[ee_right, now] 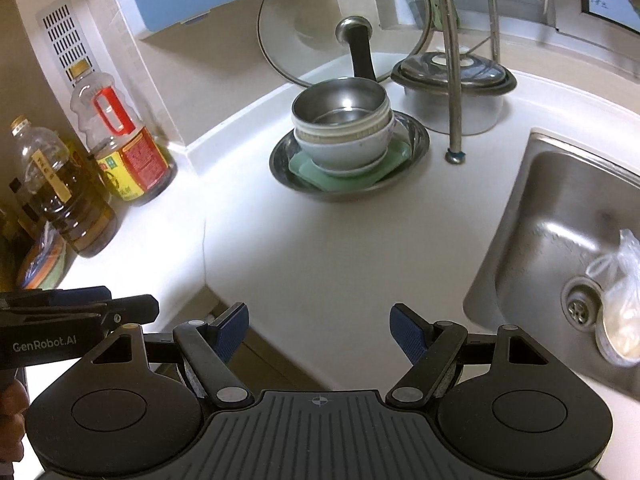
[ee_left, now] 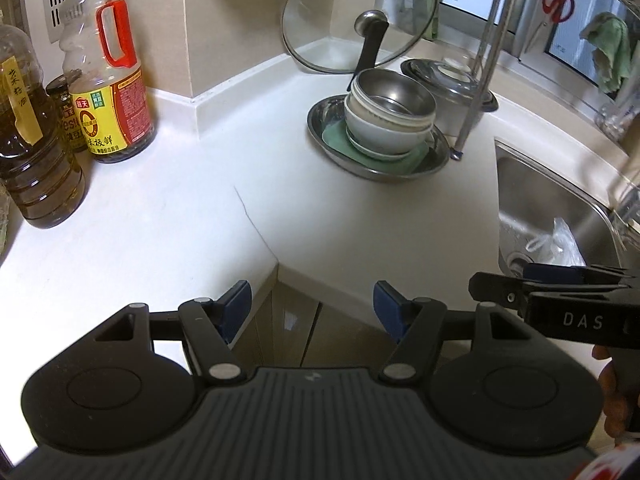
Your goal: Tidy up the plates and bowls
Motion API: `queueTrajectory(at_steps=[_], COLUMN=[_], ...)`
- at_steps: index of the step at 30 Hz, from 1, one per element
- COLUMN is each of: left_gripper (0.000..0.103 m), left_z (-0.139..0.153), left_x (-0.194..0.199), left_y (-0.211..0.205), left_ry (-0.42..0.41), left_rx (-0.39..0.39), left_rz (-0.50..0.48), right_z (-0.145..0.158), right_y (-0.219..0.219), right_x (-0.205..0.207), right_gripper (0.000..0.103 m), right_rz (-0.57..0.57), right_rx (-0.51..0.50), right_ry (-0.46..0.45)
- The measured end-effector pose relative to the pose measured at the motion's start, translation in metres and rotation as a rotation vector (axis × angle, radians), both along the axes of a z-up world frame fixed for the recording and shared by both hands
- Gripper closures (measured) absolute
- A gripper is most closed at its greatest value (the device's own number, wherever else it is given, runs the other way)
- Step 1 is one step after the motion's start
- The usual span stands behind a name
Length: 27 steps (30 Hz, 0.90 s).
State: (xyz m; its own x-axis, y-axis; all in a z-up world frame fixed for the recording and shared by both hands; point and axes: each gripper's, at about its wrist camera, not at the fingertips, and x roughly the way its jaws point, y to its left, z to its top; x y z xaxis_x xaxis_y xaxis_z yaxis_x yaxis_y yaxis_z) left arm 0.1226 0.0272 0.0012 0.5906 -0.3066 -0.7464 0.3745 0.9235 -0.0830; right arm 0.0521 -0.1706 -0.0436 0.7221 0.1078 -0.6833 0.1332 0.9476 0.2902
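Observation:
A stack stands at the back of the white counter [ee_left: 168,216]: a steel bowl [ee_left: 396,98] nested in white bowls [ee_left: 380,130], on a green square plate [ee_left: 340,138], all in a wide steel dish [ee_left: 320,118]. The same stack shows in the right wrist view, steel bowl [ee_right: 340,106], white bowls [ee_right: 340,146], green plate [ee_right: 308,170], steel dish [ee_right: 284,166]. My left gripper [ee_left: 312,308] is open and empty at the counter's front corner. My right gripper [ee_right: 320,330] is open and empty, beside it to the right. Both are well short of the stack.
A glass lid [ee_left: 360,16] leans on the wall behind the stack, with a lidded pot [ee_left: 452,84] and a rack leg [ee_left: 476,80] to the right. Oil and sauce bottles [ee_left: 108,80] stand at the left. A steel sink [ee_right: 560,240] holds a plastic bag [ee_right: 620,292].

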Motion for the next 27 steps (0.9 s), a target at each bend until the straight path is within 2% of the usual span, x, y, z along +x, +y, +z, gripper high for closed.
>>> queueTrajectory(at_steps=[10, 27], left_gripper=[0.038, 0.038], left_z=[-0.001, 0.0], left_x=[-0.021, -0.021], left_y=[0.003, -0.009], left_ry=[0.006, 0.018], left_rx=[-0.004, -0.01], left_rz=[-0.027, 0.008], right_z=[0.002, 0.001], right_y=[0.012, 0.004], right_x=[-0.024, -0.017], right_gripper=[0.026, 0.026], right_rz=[-0.012, 0.025], right_rx=[-0.008, -0.01], right_ry=[0.006, 0.014])
